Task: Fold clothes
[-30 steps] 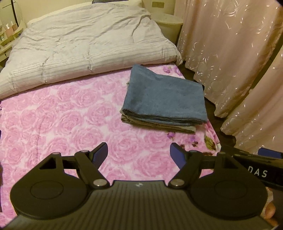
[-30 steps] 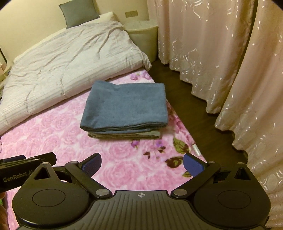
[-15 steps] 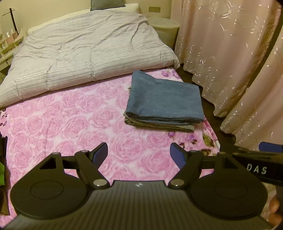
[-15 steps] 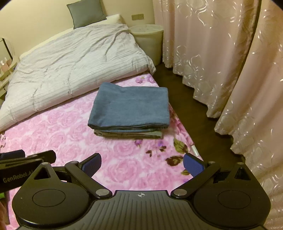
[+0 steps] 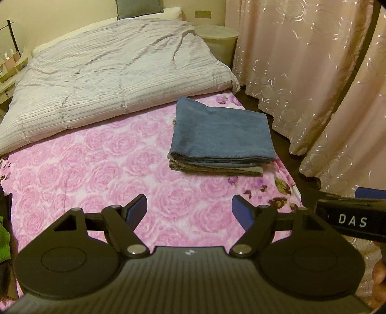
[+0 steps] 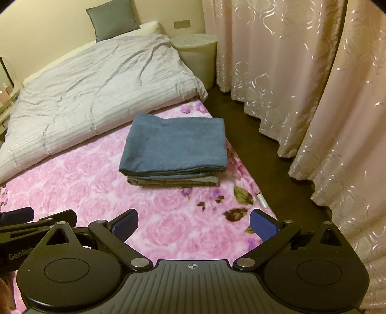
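Nearest, the left gripper [image 5: 189, 209] and right gripper [image 6: 194, 223] hover over the pink rose blanket [image 5: 96, 164], both spread wide and holding nothing. Beyond lies the folded blue cloth [image 6: 175, 145] atop a grey folded piece [image 6: 173, 180], near the bed's curtain-side edge. Farther back: grey duvet [image 5: 108, 70], then pillow [image 6: 112, 19]. Only the left view shows something green [image 5: 3, 239].

Dim, warm yellowish indoor light; soft shadows, mild grain, strong fisheye bending at edges

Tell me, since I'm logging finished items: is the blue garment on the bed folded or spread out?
Folded. The blue garment lies as a neat rectangle with layered edges, stacked on a folded grey piece.
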A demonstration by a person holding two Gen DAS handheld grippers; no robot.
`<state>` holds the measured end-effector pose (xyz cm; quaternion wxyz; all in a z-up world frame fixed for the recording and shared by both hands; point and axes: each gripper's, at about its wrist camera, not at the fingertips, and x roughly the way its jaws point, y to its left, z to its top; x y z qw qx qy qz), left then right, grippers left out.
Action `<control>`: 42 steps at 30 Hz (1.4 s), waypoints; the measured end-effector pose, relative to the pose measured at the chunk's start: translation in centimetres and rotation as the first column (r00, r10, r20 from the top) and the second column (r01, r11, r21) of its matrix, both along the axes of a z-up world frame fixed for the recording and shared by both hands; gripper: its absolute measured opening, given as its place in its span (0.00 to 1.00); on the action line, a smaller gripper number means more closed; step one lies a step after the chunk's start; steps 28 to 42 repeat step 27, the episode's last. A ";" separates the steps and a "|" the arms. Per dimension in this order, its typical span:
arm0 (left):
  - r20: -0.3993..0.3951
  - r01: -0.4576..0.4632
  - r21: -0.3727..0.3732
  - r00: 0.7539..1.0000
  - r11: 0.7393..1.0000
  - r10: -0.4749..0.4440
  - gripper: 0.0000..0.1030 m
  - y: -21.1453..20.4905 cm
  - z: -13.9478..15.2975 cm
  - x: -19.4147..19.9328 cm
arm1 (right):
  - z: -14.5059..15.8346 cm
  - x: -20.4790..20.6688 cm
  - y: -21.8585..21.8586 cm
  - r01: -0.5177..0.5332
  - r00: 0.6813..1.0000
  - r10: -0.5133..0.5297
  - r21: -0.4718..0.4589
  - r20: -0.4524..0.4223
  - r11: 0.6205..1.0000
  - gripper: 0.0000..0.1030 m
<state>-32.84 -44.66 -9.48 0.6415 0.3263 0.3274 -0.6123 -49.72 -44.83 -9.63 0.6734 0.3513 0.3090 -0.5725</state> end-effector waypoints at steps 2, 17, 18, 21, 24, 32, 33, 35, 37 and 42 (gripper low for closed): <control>0.001 0.004 0.001 1.000 1.000 -0.004 0.72 0.1 -0.1 0.0 | 0.1 0.0 0.1 0.002 1.000 -0.002 0.000 -0.003 1.000 0.98; 0.000 -0.005 0.011 1.000 1.000 0.005 0.72 -1.1 -1.0 0.2 | -0.4 0.3 -1.3 -0.013 1.000 0.013 0.009 -0.010 1.000 0.98; 0.000 -0.004 0.011 1.000 1.000 0.004 0.72 -1.2 -1.1 0.1 | -0.5 0.3 -1.4 -0.012 1.000 0.012 0.009 -0.011 1.000 0.98; -0.001 -0.003 0.010 1.000 1.000 0.003 0.72 -1.6 -1.2 -0.1 | -0.7 0.1 -1.8 -0.006 1.000 0.007 0.014 -0.010 1.000 0.98; 0.007 0.001 0.000 1.000 1.000 -0.001 0.72 -1.7 -1.2 -0.2 | -0.8 -0.2 -2.0 -0.003 1.000 0.003 0.019 -0.009 1.000 0.98; 0.010 0.011 -0.008 1.000 1.000 -0.011 0.72 -1.7 -1.1 -0.3 | -0.8 -0.4 -2.1 0.000 1.000 0.000 0.020 -0.008 1.000 0.98; 0.010 0.011 -0.008 1.000 1.000 -0.011 0.72 -1.7 -1.1 -0.3 | -0.8 -0.4 -2.1 0.000 1.000 0.000 0.020 -0.008 1.000 0.98; 0.010 0.011 -0.008 1.000 1.000 -0.011 0.72 -1.7 -1.1 -0.3 | -0.8 -0.4 -2.1 0.000 1.000 0.000 0.020 -0.008 1.000 0.98; 0.010 0.011 -0.008 1.000 1.000 -0.011 0.72 -1.7 -1.1 -0.3 | -0.8 -0.4 -2.1 0.000 1.000 0.000 0.020 -0.008 1.000 0.98; 0.010 0.011 -0.008 1.000 1.000 -0.011 0.72 -1.7 -1.1 -0.3 | -0.8 -0.4 -2.1 0.000 1.000 0.000 0.020 -0.008 1.000 0.98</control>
